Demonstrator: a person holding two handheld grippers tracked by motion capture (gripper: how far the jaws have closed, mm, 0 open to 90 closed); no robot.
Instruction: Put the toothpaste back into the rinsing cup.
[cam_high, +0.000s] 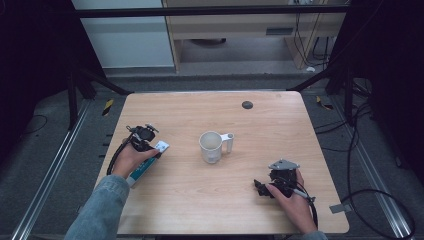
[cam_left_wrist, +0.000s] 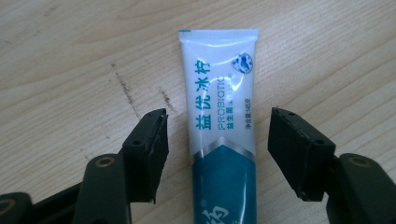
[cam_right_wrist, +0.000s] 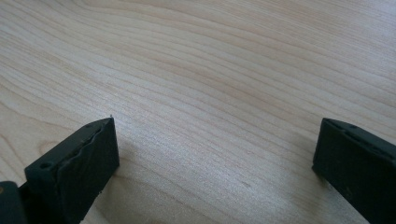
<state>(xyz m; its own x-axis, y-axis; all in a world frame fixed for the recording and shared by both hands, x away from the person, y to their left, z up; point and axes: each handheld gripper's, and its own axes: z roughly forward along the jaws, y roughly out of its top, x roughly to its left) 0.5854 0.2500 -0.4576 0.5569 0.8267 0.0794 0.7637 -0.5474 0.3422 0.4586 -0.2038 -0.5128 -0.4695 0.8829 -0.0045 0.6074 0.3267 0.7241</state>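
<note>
The toothpaste tube (cam_left_wrist: 224, 135) lies flat, left of the mug (cam_high: 212, 146). The left gripper (cam_left_wrist: 218, 140) straddles it, jaws half open, not touching; best squeeze squarely across its middle.

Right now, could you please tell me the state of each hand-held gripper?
Left hand-held gripper: open, jaws either side of the toothpaste tube, not touching it.
Right hand-held gripper: open, holding nothing, over bare table.

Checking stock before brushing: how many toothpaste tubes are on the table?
1. The toothpaste tube lies flat at the table's left side, between the left gripper's jaws.
</note>
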